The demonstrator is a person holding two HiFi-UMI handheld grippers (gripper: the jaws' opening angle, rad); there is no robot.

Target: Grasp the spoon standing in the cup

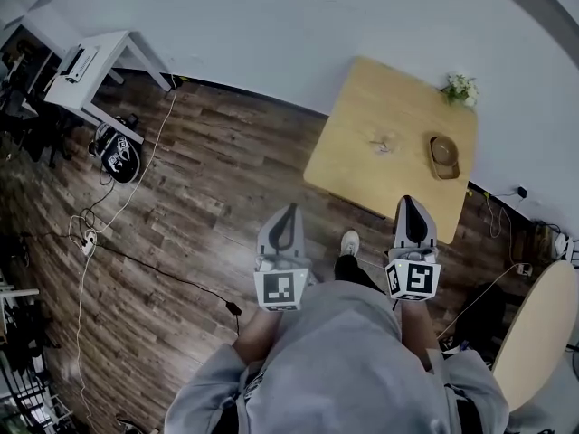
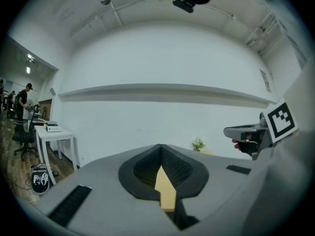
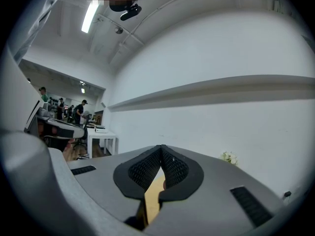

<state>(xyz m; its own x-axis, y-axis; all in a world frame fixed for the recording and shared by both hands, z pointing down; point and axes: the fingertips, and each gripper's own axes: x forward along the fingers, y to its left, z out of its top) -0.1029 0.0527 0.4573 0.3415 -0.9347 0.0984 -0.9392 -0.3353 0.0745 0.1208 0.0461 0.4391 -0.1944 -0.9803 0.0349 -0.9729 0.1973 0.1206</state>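
Observation:
On the light wooden table (image 1: 362, 165) stands a small clear cup (image 1: 384, 143); something thin rises from it, too small to tell as a spoon. Both grippers are held in front of the person's chest, well short of the table. My left gripper (image 1: 289, 212) is over the wooden floor, its jaws shut with nothing between them (image 2: 161, 147). Over the table's near edge, my right gripper (image 1: 409, 202) is also shut and empty (image 3: 161, 149). The cup shows in neither gripper view.
A brown bowl-like thing (image 1: 443, 155) and a small pot of white flowers (image 1: 460, 89) are on the table's far right. A white desk (image 1: 90, 61), a dark bag (image 1: 118, 155) and cables (image 1: 136, 260) lie left. A round table (image 1: 541, 333) stands at right.

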